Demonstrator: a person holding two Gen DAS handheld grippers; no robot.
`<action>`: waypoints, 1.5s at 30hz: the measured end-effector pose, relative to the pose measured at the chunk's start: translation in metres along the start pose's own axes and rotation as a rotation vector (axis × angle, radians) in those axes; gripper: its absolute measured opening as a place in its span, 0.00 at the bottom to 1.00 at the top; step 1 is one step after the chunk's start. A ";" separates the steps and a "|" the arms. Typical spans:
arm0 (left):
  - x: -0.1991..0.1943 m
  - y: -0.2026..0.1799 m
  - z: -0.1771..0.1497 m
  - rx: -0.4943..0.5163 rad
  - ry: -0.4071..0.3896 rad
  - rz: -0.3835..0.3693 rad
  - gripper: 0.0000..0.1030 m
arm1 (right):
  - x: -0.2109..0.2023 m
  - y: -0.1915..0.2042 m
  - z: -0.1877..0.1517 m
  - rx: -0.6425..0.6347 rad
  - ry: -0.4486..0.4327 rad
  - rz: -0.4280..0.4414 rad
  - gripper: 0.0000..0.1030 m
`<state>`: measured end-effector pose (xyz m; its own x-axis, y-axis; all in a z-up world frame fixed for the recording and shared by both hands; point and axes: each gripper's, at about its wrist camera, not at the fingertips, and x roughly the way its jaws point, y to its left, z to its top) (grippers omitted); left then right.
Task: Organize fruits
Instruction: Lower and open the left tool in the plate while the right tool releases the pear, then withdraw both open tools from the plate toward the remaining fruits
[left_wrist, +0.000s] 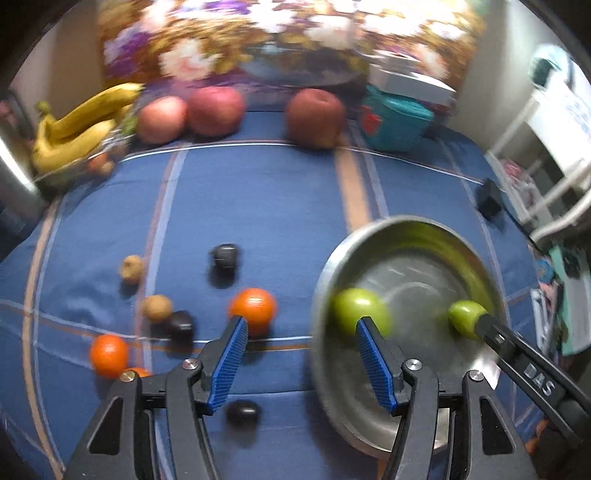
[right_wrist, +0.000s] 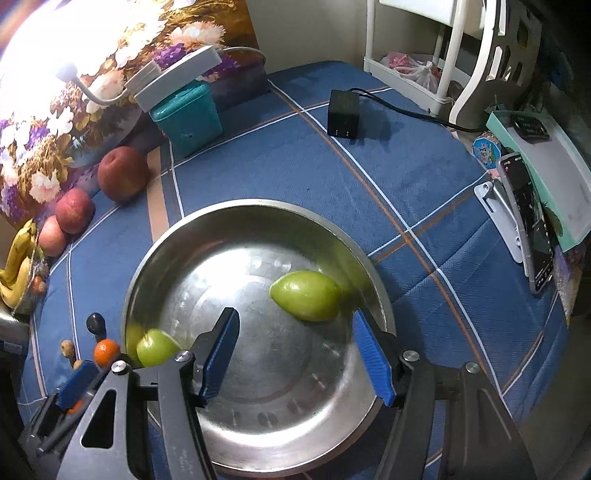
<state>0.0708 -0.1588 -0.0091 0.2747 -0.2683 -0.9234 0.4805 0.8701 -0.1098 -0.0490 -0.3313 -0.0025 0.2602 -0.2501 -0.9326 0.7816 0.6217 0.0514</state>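
Note:
A steel bowl on the blue cloth holds two green fruits; both show in the left wrist view. My right gripper is open and empty over the bowl. My left gripper is open and empty, straddling the bowl's left rim. Oranges, dark plums and small brown fruits lie loose on the cloth to the left.
Three red apples and bananas sit at the back by a floral picture. A teal box, a black charger, a white rack and a phone on a stand are to the right.

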 end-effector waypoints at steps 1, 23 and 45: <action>0.000 0.007 0.001 -0.017 0.001 0.018 0.63 | 0.000 0.002 -0.001 -0.006 0.002 0.001 0.63; 0.000 0.078 -0.002 -0.185 0.011 0.146 0.93 | -0.003 0.061 -0.022 -0.183 0.029 0.051 0.65; -0.009 0.081 -0.007 -0.136 -0.065 0.242 1.00 | 0.004 0.075 -0.035 -0.225 0.002 0.089 0.98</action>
<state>0.1016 -0.0830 -0.0120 0.4231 -0.0678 -0.9035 0.2789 0.9585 0.0587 -0.0093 -0.2599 -0.0144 0.3207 -0.1855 -0.9288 0.6095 0.7910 0.0525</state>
